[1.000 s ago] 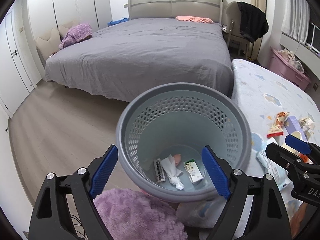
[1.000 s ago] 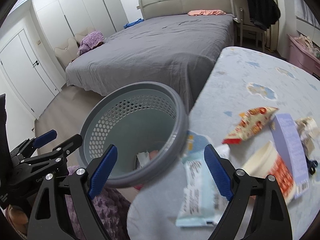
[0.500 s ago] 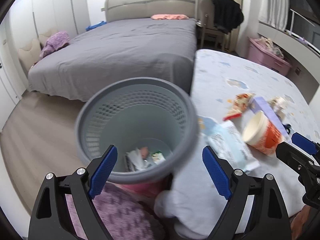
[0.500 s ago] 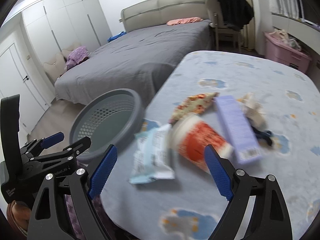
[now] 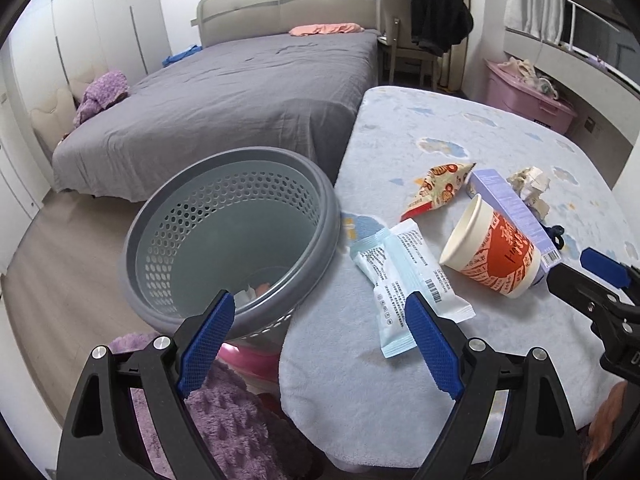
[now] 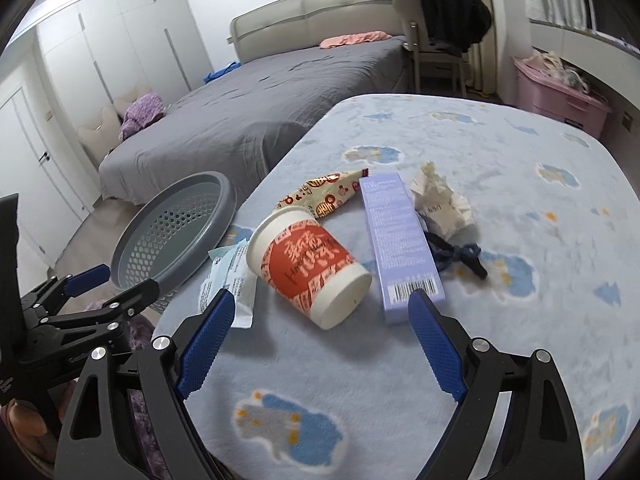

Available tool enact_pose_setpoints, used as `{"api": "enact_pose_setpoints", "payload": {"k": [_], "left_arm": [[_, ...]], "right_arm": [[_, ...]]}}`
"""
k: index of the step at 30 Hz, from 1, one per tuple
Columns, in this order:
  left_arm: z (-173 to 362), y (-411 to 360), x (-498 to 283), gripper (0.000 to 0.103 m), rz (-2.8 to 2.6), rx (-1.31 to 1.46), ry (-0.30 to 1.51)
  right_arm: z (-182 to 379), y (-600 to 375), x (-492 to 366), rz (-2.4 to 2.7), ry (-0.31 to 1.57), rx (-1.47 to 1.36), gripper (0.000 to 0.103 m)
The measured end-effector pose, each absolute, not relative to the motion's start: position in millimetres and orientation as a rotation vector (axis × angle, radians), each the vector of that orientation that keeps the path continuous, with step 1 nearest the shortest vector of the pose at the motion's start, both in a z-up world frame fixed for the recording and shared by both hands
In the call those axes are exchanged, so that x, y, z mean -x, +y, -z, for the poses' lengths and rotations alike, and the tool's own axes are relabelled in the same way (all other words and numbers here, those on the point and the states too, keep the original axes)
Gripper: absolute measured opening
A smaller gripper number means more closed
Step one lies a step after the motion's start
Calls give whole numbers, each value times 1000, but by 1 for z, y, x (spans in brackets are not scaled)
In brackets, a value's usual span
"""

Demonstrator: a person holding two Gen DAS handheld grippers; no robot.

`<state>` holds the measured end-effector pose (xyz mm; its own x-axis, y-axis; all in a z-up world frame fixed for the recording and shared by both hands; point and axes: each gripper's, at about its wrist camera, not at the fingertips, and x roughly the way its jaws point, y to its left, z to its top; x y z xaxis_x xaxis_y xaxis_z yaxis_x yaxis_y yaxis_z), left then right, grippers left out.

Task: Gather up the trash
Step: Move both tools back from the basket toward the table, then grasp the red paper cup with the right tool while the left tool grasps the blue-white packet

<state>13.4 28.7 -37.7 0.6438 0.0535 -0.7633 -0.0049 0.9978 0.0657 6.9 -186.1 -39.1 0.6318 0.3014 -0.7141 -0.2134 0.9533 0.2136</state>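
Observation:
A grey perforated bin (image 5: 236, 236) stands beside the table's left edge, with some scraps inside; it also shows in the right wrist view (image 6: 172, 228). On the light blue tablecloth (image 6: 520, 340) lie a red and white paper cup (image 6: 310, 266) on its side, a pale blue wrapper (image 5: 404, 276), a purple box (image 6: 398, 240), a snack bag (image 6: 324, 196), crumpled paper (image 6: 440, 200) and a dark cord (image 6: 460, 258). My left gripper (image 5: 318, 344) is open and empty over the table's edge by the bin. My right gripper (image 6: 322, 346) is open and empty, just short of the cup.
A grey bed (image 5: 240, 92) stands behind the bin. A chair with a black coat (image 5: 424, 36) and a pink storage box (image 5: 528, 100) stand at the back right. A purple fluffy item (image 5: 228, 428) lies below the left gripper.
Both grippers swung right, away from the bin and over the table. The cup, wrapper and box now lie ahead of the right gripper. Both stayed open.

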Motion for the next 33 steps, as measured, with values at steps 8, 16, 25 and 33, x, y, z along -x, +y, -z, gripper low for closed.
{"api": "enact_pose_setpoints", "payload": {"k": [8, 16, 25, 33], "left_arm": [[29, 35, -10, 85, -85, -44, 854], [26, 38, -9, 85, -105, -42, 847], [27, 35, -8, 85, -96, -43, 850], [30, 36, -8, 85, -88, -39, 860]], "right_arm": [[45, -163, -37, -376, 867, 31, 85], [61, -149, -54, -392, 899, 133, 85], [77, -140, -71, -387, 939, 174, 85], [86, -134, -70, -394, 940, 200, 83]]}}
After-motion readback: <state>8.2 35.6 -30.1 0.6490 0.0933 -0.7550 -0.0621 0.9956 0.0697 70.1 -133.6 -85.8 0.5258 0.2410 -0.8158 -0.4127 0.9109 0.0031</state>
